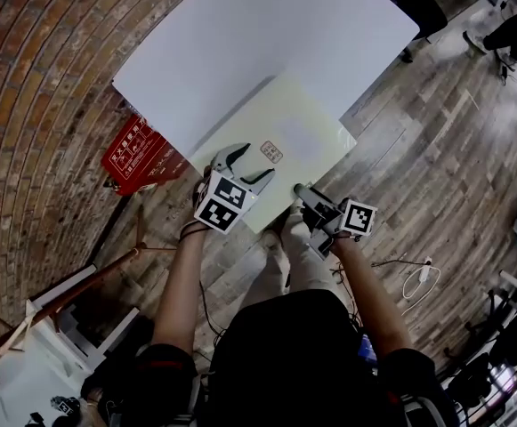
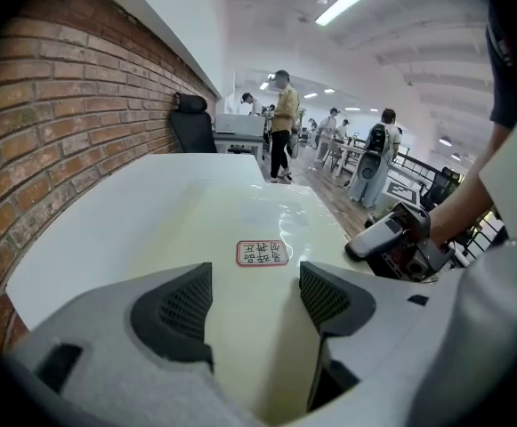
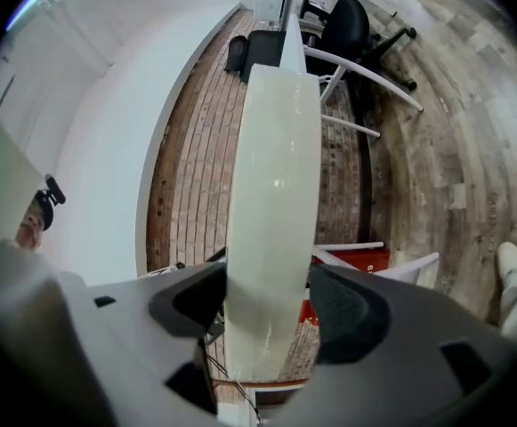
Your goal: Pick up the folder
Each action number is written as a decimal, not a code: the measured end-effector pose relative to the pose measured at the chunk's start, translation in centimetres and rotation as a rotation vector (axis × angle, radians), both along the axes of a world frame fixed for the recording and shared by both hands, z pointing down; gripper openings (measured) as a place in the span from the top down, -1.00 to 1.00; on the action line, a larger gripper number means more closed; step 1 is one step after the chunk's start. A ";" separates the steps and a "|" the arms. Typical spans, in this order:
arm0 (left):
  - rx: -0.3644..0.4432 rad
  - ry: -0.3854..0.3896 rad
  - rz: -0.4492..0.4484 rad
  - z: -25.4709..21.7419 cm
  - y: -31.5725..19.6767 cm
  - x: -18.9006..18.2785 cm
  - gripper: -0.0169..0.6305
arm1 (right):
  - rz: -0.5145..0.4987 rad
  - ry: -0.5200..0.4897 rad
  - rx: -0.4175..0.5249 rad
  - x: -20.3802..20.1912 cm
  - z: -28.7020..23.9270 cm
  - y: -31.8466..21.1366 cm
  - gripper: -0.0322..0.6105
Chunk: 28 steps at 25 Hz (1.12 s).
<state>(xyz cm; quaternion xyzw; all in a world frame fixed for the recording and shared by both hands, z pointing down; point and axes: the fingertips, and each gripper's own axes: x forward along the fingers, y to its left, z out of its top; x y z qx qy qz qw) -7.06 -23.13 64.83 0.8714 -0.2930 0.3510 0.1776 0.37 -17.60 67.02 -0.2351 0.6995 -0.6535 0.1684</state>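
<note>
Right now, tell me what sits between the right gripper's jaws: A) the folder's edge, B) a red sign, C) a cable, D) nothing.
A: the right gripper view shows the pale folder edge-on between the jaws of the right gripper, which stand apart.

We wear a black short-sleeved top. Our left hand-held gripper and right hand-held gripper are pale grey, with dark ribbed pads and black-and-white marker cubes.

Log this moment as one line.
left gripper: open over folder | right gripper: open, folder edge between jaws | folder: on table, edge overhanging
</note>
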 end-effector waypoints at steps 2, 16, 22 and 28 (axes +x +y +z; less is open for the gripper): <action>-0.001 0.000 0.004 0.0 0.3 0.3 0.04 | -0.001 -0.017 -0.004 0.0 0.2 0.1 0.05; -0.014 0.002 0.037 0.1 2.4 1.4 0.04 | 0.001 -0.101 0.025 -0.9 0.0 -0.4 0.05; -0.011 0.001 0.034 0.2 2.7 1.6 0.04 | 0.010 -0.104 0.019 -1.5 0.1 -1.0 0.05; -0.004 -0.004 0.036 0.3 2.7 1.5 0.04 | 0.019 -0.108 0.027 -2.4 0.1 -1.8 0.05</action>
